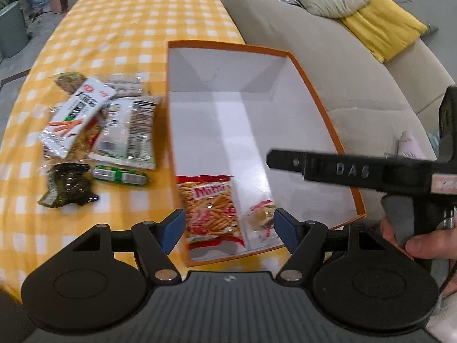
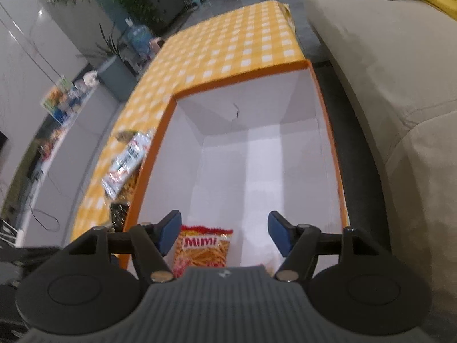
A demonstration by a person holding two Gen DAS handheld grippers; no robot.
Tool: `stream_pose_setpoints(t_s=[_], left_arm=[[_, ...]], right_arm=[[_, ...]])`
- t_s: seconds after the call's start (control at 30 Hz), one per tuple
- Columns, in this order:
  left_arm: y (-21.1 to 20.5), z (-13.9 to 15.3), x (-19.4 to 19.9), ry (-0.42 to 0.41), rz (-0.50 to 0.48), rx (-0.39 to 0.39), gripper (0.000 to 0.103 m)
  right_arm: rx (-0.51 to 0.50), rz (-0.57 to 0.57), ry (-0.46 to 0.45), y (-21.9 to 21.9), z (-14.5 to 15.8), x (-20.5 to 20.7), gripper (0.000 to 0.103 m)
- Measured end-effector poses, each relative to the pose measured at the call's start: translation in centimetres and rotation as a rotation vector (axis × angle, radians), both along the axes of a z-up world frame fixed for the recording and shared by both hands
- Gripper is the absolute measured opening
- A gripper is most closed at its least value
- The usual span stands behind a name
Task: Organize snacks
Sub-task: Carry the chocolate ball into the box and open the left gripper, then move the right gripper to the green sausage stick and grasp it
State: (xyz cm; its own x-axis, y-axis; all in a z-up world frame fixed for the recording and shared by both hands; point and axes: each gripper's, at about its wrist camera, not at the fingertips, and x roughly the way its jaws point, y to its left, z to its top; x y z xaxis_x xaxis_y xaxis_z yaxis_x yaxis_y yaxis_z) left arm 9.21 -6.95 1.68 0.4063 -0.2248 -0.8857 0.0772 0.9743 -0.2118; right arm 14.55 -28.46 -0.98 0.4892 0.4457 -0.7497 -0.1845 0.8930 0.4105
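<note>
Left wrist view: the jaws of the left gripper (image 1: 228,225) stand wide apart and hold nothing, hovering above the near end of the orange-rimmed cardboard box with white interior (image 1: 322,105). Inside the box lie a red-and-orange "Mimi" stick-snack bag (image 1: 211,208) and, just beside it, a small clear packet with red trim (image 1: 261,214). On the yellow-and-white checked tablecloth (image 1: 137,20), left of the box, remain a loose pile of snack packets (image 1: 100,120), a crumpled dark green packet (image 1: 67,184) and a green wrapped sausage stick (image 1: 120,174). By this evidence, sorting is at an early stage: two items are boxed and most are still outside. The right gripper's black body crosses the frame's right side; its jaws cannot be read here.

Right wrist view: the right gripper (image 2: 225,235) is likewise spread open and empty above the box, whose far part is bare. The small clear packet is largely hidden behind the gripper body, and motion blur obscures the pile.
</note>
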Motion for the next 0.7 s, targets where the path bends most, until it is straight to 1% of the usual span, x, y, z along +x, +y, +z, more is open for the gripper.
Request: stream_pose_setpoints(t_s=[0.07, 0.17, 0.23, 0.27, 0.3, 0.33, 0.37, 0.43, 0.5, 0.6, 0.7], left_arm=[[0.8, 0.1, -0.2, 0.004, 0.009, 0.004, 0.083], [2.2, 0.1, -0.3, 0.001, 0.046, 0.010, 0.083], [3.1, 0.2, -0.4, 0.001, 0.060, 0.009, 0.083], [3.5, 0.3, -0.5, -0.001, 0.069, 0.010, 0.083], [4.0, 0.4, -0.5, -0.005, 0.079, 0.010, 0.083], [4.5, 0.6, -0.6, -0.009, 0.087, 0.010, 0.083], [5.1, 0.7, -0.6, -0.011, 0.096, 0.008, 0.083], [6.4, 1.0, -0.6, -0.013, 0.119, -0.010, 0.083], [7.9, 1.3, -0.7, -0.012, 0.149, -0.033, 0.083], [10.3, 1.6, -0.8, -0.023, 0.195, -0.050, 0.083], [13.0, 1.9, -1.0, -0.029, 0.258, -0.097, 0.083]], right_arm=[[-0.039, 0.004, 0.020, 0.7, -0.3, 0.0, 0.074], [-0.105, 0.005, 0.054, 1.7, -0.6, 0.0, 0.076], [-0.128, 0.008, 0.082, 2.4, -0.7, 0.0, 0.085], [-0.143, 0.014, 0.099, 2.8, -0.8, 0.0, 0.094], [-0.164, 0.019, 0.131, 3.2, -0.9, 0.0, 0.099], [-0.174, 0.018, 0.175, 3.4, -1.1, 0.1, 0.099], [-0.162, 0.008, 0.220, 3.5, -1.3, 0.2, 0.099], [-0.128, -0.020, 0.270, 3.5, -1.5, 0.2, 0.099], [-0.136, -0.040, 0.280, 3.8, -1.3, -0.2, 0.099], [-0.190, -0.056, 0.295, 4.9, -0.7, -0.7, 0.099], [-0.160, -0.064, 0.309, 5.9, 0.2, -1.0, 0.099]])
